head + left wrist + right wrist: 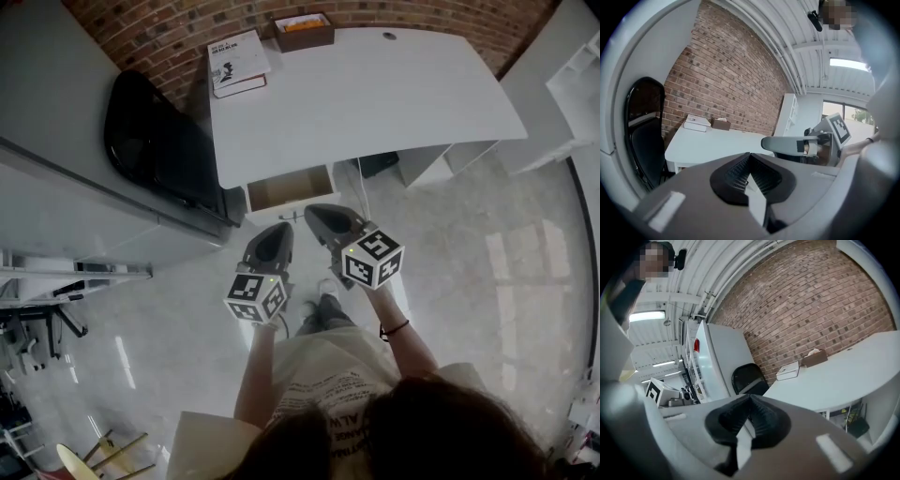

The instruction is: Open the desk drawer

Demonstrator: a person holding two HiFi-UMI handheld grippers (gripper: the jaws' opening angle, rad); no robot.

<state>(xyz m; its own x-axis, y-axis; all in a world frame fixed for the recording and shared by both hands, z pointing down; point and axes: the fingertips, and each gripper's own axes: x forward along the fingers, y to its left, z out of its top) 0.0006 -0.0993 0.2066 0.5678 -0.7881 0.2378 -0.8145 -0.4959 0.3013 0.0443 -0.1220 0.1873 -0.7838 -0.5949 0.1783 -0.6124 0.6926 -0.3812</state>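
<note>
The white desk (375,94) stands against a brick wall. Under its front edge, at the left, the drawer (291,188) sticks out and shows a brown inside. My left gripper (277,229) hangs just in front of the drawer, jaws shut and holding nothing. My right gripper (313,212) sits beside it to the right, a little nearer the drawer, also shut and empty. Neither touches the drawer. In the left gripper view the shut jaws (750,155) point at the desk (708,145), with the right gripper (787,144) alongside. The right gripper view shows its shut jaws (750,397) before the desk (843,376).
A black chair (155,150) stands left of the desk beside a white cabinet (56,141). A book (236,61) and a brown box (303,31) lie at the desk's back edge. White shelving (581,84) stands at the right. My legs are below the grippers.
</note>
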